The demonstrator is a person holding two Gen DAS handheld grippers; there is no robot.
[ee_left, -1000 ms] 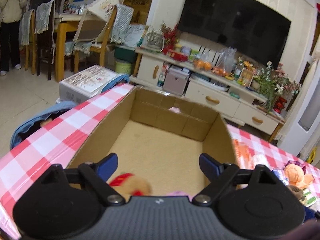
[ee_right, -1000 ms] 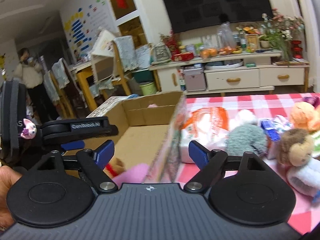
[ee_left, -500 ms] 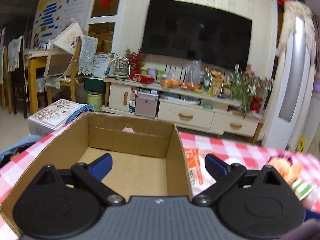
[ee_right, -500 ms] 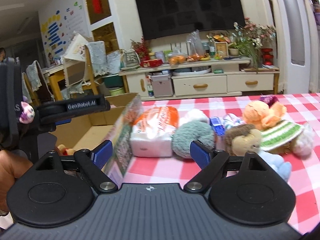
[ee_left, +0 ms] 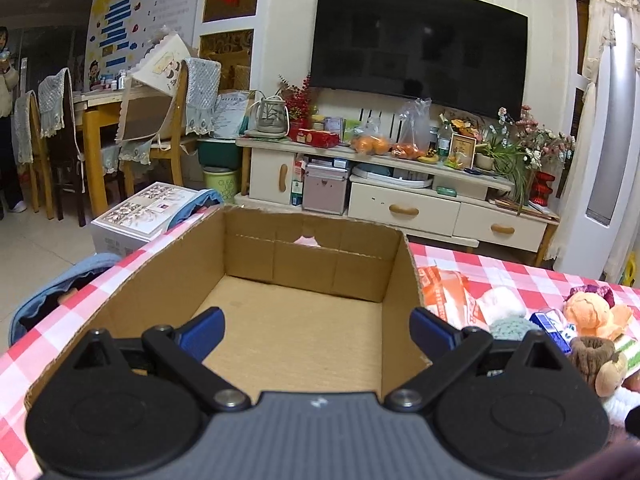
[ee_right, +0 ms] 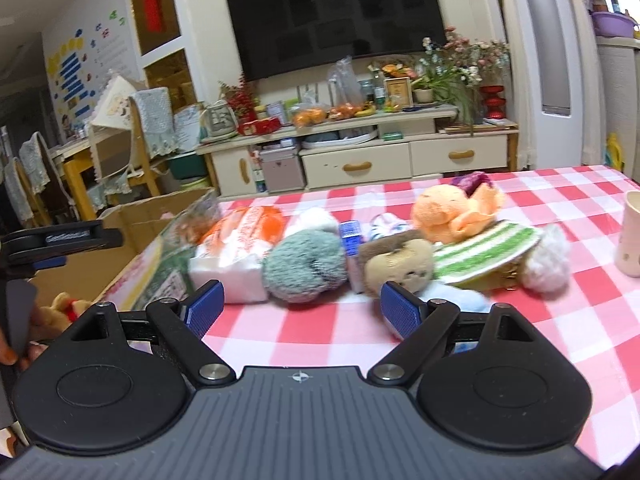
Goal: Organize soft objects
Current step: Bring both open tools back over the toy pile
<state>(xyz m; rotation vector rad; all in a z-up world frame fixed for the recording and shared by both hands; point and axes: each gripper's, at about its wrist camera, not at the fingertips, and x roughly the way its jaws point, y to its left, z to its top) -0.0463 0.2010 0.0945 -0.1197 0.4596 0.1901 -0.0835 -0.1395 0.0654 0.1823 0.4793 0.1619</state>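
An open cardboard box (ee_left: 248,264) stands on the red checked table; it also shows in the right wrist view (ee_right: 152,216). My left gripper (ee_left: 316,330) is open and empty over the box's near end. My right gripper (ee_right: 302,306) is open and empty above the table, facing a row of soft things: a grey-green plush (ee_right: 306,266), a brown plush (ee_right: 400,266), an orange plush (ee_right: 452,210), a green-striped plush (ee_right: 486,250) and a tissue pack (ee_right: 240,240). A small tan bear with red (ee_right: 66,306) lies in the box.
A white cup (ee_right: 632,236) stands at the table's right edge. A TV cabinet (ee_left: 400,200), chairs and a yellow table (ee_left: 100,128) stand beyond. A white carton (ee_left: 140,212) and a blue bag (ee_left: 60,292) lie left of the table.
Both grippers have swung right and risen. The right gripper moved from over the box edge to facing the plush row. The bear has left the left wrist view.
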